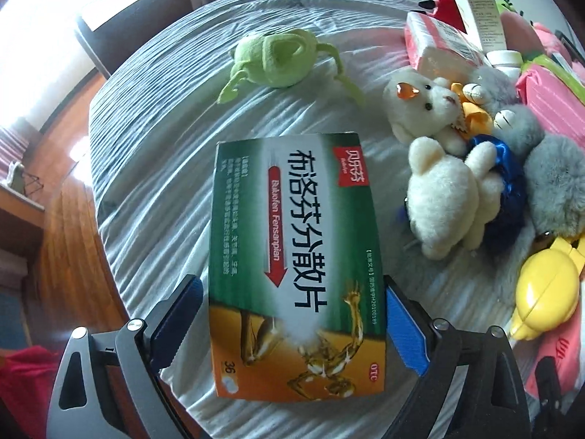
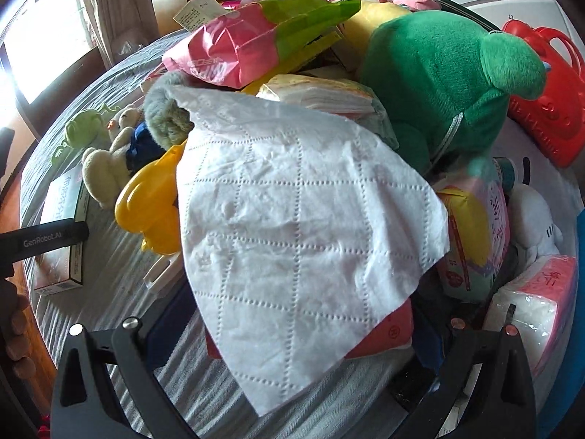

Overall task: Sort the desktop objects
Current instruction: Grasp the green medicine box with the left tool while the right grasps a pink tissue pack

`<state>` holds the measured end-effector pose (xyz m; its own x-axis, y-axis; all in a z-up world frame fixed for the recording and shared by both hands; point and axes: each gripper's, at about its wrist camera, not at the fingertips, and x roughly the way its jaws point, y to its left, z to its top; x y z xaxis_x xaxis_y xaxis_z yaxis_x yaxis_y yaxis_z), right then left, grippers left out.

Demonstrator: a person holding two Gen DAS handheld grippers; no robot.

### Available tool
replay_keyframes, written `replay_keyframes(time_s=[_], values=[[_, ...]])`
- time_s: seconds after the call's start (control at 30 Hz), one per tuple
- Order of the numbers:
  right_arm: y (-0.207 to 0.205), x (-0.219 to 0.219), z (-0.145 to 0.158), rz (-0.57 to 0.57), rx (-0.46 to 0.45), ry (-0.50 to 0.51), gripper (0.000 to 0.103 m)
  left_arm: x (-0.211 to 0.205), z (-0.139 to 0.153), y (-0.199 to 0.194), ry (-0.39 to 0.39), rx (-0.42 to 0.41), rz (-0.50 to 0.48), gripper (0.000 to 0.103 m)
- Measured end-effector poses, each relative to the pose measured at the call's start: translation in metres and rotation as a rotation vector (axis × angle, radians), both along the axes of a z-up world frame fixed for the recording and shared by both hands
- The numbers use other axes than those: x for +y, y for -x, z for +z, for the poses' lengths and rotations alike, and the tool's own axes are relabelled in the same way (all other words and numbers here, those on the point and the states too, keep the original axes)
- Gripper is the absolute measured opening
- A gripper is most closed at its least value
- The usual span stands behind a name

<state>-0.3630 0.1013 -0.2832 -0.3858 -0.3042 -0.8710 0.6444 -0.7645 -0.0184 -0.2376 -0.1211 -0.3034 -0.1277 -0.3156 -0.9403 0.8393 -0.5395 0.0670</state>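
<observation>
Gray-striped bed [image 1: 153, 168] carries medicine box [image 1: 296, 256], plush toys [image 1: 449, 168].

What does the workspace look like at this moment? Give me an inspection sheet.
Surface: grey-white striped cloth, wrinkled.
Job's things: green medicine box between the left gripper's fingers; white tissue sheet draped in front of the right gripper.
Clutter: light green plush lying apart; white plush bears, yellow plastic toy, dark green plush, pink packets piled together.
Grippers: left gripper flanks the box, contact unclear; right gripper fingers mostly hidden by the tissue.
Cables: nothing seen.
Surroundings: wooden floor, bright window.
</observation>
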Motion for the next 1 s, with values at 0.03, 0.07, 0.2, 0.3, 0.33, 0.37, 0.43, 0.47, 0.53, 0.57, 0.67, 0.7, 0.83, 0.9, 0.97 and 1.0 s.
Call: replay_keyframes(time_s=[0.03,0.07,0.2,0.3,0.33,0.37,0.43,0.47,0.53,0.57,0.67,0.7,0.83,0.9,0.97,1.0], values=[[0.000,-0.001,-0.001,-0.001,0.002,0.002,0.103,0.002,0.000,0.000,0.002,0.008,-0.009,0.095],[0.000,-0.001,-0.001,-0.001,0.003,0.004,0.103,0.004,0.001,-0.001,0.003,0.015,-0.017,0.094],[0.001,-0.003,-0.002,-0.010,0.003,0.012,0.103,0.012,0.003,-0.003,0.009,0.046,-0.052,0.087],[0.003,-0.004,-0.004,-0.019,-0.002,0.011,0.103,0.022,0.004,-0.002,0.011,0.063,-0.083,0.087],[0.003,-0.005,-0.005,-0.023,-0.003,0.010,0.103,0.027,0.004,-0.001,0.012,0.063,-0.099,0.087],[0.003,-0.005,-0.006,-0.026,-0.004,0.008,0.103,0.032,0.004,0.000,0.019,0.059,-0.116,0.087],[0.003,-0.006,-0.008,-0.033,-0.009,0.010,0.103,0.042,0.005,0.002,0.034,0.055,-0.142,0.087],[0.002,-0.007,-0.008,-0.034,-0.010,0.011,0.103,0.047,0.005,0.002,0.037,0.054,-0.151,0.087],[0.001,-0.008,-0.010,-0.036,-0.008,0.010,0.103,0.056,0.004,0.004,0.042,0.054,-0.167,0.087],[0.000,-0.008,-0.010,-0.037,-0.007,0.012,0.103,0.061,0.004,0.004,0.045,0.055,-0.180,0.087],[0.000,-0.009,-0.011,-0.044,-0.005,0.025,0.103,0.075,0.005,0.006,0.061,0.058,-0.217,0.087],[0.000,-0.009,-0.010,-0.047,-0.007,0.030,0.103,0.079,0.006,0.007,0.070,0.056,-0.224,0.087],[0.002,-0.009,-0.009,-0.063,-0.016,0.035,0.102,0.087,0.010,0.008,0.088,0.055,-0.240,0.087],[0.000,-0.008,-0.007,-0.067,-0.004,0.029,0.090,0.090,0.013,0.006,0.096,0.059,-0.244,0.087],[-0.002,-0.007,-0.004,-0.067,-0.005,0.030,0.089,0.092,0.018,0.004,0.108,0.066,-0.249,0.087],[-0.003,-0.005,-0.003,-0.068,-0.007,0.029,0.088,0.094,0.021,0.003,0.116,0.072,-0.254,0.087]])
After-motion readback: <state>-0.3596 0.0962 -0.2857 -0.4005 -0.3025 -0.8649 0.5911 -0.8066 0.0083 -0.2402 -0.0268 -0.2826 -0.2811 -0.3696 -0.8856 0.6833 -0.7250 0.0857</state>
